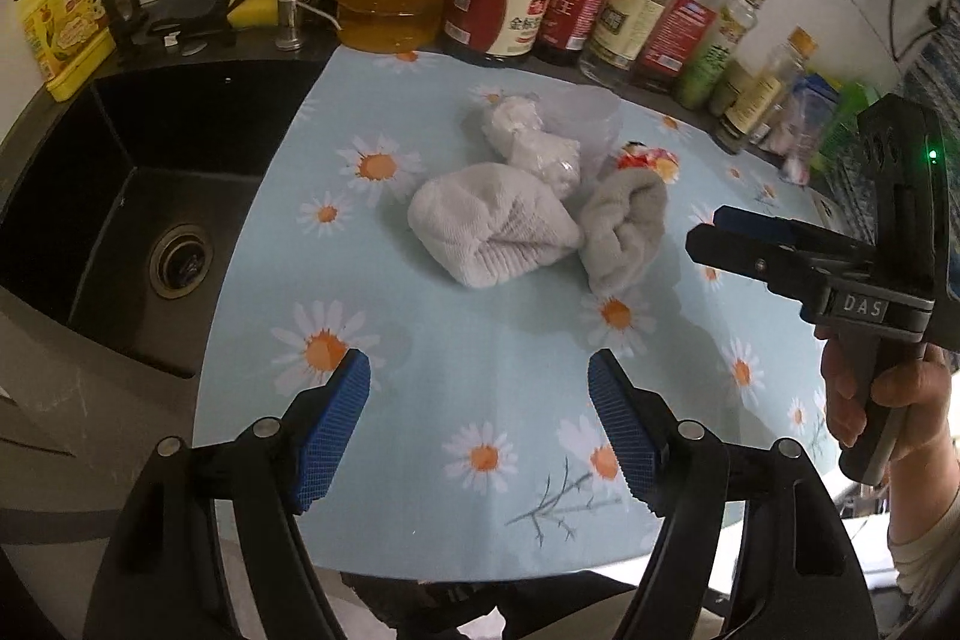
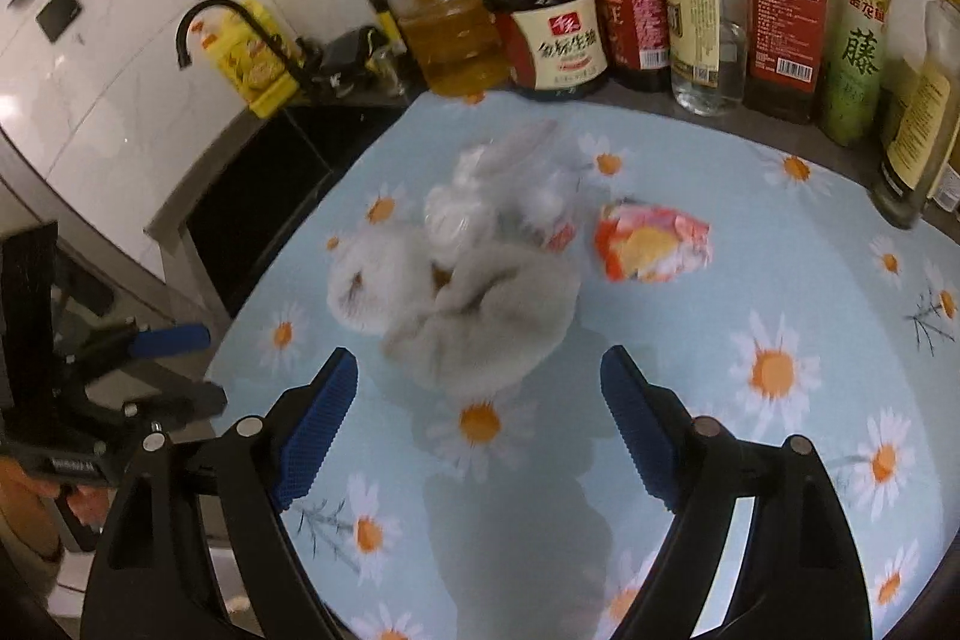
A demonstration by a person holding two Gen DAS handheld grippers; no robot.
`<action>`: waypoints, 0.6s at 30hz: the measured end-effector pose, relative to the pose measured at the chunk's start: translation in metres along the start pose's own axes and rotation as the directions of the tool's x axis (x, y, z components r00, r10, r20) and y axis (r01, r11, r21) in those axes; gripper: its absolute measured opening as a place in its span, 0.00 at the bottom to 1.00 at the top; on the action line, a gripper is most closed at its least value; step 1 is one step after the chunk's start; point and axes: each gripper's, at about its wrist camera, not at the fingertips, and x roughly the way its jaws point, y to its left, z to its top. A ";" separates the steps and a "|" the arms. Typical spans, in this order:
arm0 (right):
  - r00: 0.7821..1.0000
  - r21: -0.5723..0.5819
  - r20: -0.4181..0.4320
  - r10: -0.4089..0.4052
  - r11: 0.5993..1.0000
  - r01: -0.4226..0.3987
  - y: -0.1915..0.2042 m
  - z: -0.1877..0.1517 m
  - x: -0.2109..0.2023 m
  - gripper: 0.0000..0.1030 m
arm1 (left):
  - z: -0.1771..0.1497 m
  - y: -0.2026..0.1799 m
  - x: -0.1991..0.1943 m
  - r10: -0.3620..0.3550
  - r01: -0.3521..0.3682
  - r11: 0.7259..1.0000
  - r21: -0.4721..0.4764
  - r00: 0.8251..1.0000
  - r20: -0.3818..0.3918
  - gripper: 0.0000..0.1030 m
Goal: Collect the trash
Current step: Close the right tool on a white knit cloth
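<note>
Right wrist view: right gripper (image 2: 480, 400) is seen spread wide, nothing between the blue pads, hovering over the daisy-print mat (image 2: 750, 460). The trash pile lies straight ahead of it and slightly left, the grey sock (image 2: 498, 322) nearest, just beyond the fingertips. The red-orange crumpled wrapper (image 2: 651, 244) lies ahead and to the right, apart from the pile. Left wrist view: left gripper (image 1: 480, 424) is likewise spread and empty, set farther back from the pile, with bare mat between it and the white sock (image 1: 489, 226). The right gripper is judged the nearer one to the grey sock and the wrapper; the left is better placed for the white sock. The grey sock's long axis runs roughly along the left gripper's line of sight. Counted: two balled socks, one white and one grey; one clear plastic bag (image 1: 540, 142) with crumpled white tissue inside, lying behind the socks and touching them; one wrapper; two grippers. Bottles along the wall are not counted exactly, some being cut off. A black sink (image 1: 120, 196) lies left of the mat.
</note>
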 end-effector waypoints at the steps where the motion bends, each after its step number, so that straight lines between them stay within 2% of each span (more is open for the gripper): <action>1: 1.000 0.001 -0.002 0.006 1.000 -0.006 -0.002 0.004 0.003 0.80 | 0.002 -0.001 0.001 0.005 -0.005 1.000 -0.005 1.000 0.001 0.71; 2: 1.000 0.002 -0.005 0.013 1.000 -0.013 -0.005 0.007 0.006 0.79 | 0.005 -0.003 0.002 0.014 -0.014 1.000 -0.008 1.000 0.004 0.71; 9: 0.996 0.037 -0.062 0.057 0.998 -0.055 -0.023 0.023 0.036 0.58 | 0.017 -0.004 0.008 0.060 -0.059 0.997 -0.050 0.998 0.004 0.71; 11: 0.994 0.049 -0.082 0.073 0.996 -0.069 -0.029 0.024 0.045 0.57 | 0.020 -0.003 0.010 0.070 -0.070 0.996 -0.063 0.998 -0.001 0.71; 13: 0.989 0.063 -0.100 0.106 0.993 -0.100 -0.033 0.024 0.051 0.39 | 0.021 -0.003 0.013 0.082 -0.082 0.994 -0.075 0.997 -0.009 0.71; 18: 0.988 0.048 -0.097 0.119 0.992 -0.115 -0.037 0.024 0.055 0.17 | 0.024 -0.004 0.019 0.092 -0.094 0.991 -0.095 0.996 -0.021 0.71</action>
